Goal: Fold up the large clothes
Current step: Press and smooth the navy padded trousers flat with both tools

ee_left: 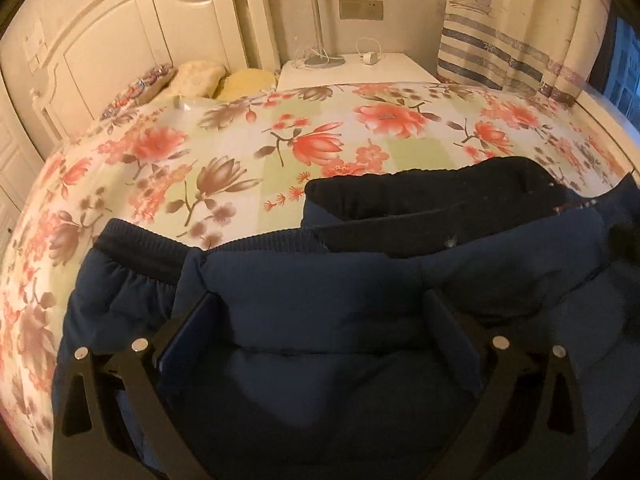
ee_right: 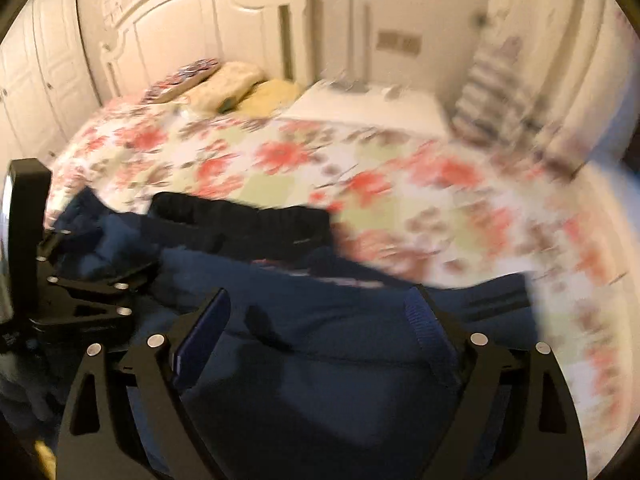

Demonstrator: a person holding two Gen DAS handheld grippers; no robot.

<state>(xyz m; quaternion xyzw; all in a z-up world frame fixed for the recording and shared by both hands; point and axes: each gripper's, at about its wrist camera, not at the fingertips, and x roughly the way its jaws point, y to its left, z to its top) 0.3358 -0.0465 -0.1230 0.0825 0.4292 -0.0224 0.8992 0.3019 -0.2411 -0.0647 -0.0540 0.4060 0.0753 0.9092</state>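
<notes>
Navy padded fabric fills the lower half of both wrist views: the jacket [ee_left: 360,320] lies on the floral bedspread [ee_left: 224,168], its ribbed hem toward ten o'clock and a black-lined opening toward one o'clock in the left view. The left gripper [ee_left: 320,308] hangs over the cloth with its fingers wide apart, pinching nothing. The right gripper [ee_right: 320,308] is likewise spread, fabric lying below its fingers but not clamped; that view is smeared by motion. In it the left gripper appears at nine o'clock, just beside the jacket's edge. I judge a fold is laid and both tools are free. The next move likely calls for choosing a fresh edge, closing on it and carrying it across.
</notes>
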